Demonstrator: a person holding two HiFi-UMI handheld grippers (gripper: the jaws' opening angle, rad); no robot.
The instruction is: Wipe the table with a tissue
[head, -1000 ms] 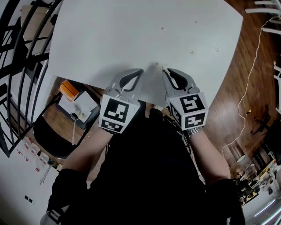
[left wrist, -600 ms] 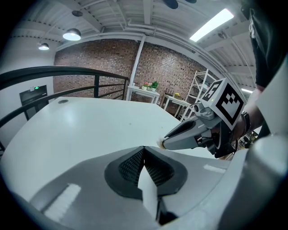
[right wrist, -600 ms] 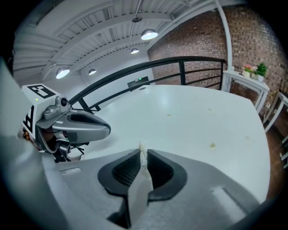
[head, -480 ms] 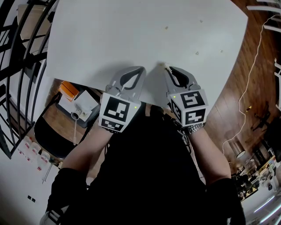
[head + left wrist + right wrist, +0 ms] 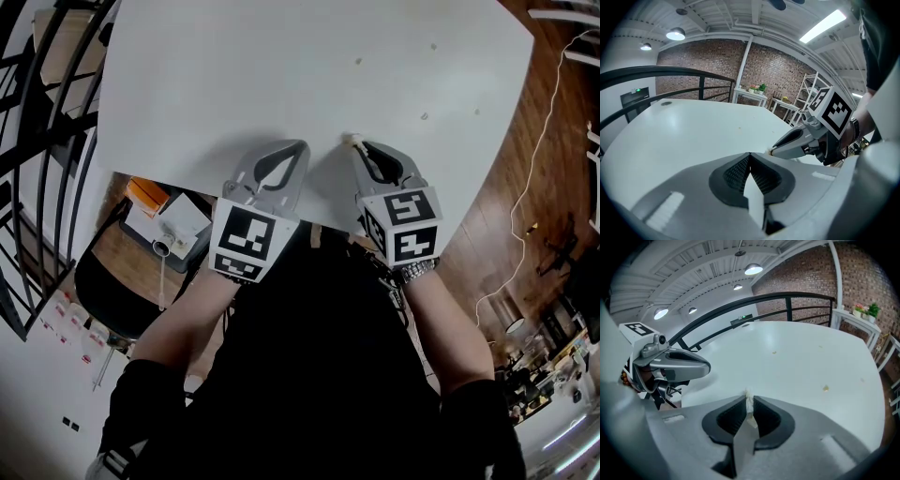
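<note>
Brick wall (image 5: 717,65) and black railing (image 5: 740,305) are noted behind a large white desk (image 5: 234,84); wood floor (image 5: 525,187) is seen off to the right of the right tool.

Step in hand: judged as the start of a wipe. The tissue is gripped, but no stroke across the desk is evident yet.

Right tool (image 5: 357,145): held over the near edge of the desk. The jaws are pressed together on a small scrap of tissue (image 5: 749,405), and only a little white tuft is left poking out past the tips. Whether the tuft touches the desk surface cannot be told.

Left tool (image 5: 298,148): held just beside the right tool, on its left, tips level with it. The jaws are closed tip to tip and nothing is seen between them; only the white desk shows through the gap behind the tips.

Crumbs (image 5: 424,116): several small specks are recorded ahead of the right tool and to its right, well apart from the tissue.

Next move, as judged: the tuft is to be lowered onto the desk and swept forward and rightward toward the specks. Because so little tissue protrudes, a shallow angle is called for, so that paper and not the jaw tips is dragged over the surface. Loss of the scrap under friction is considered possible.
</note>
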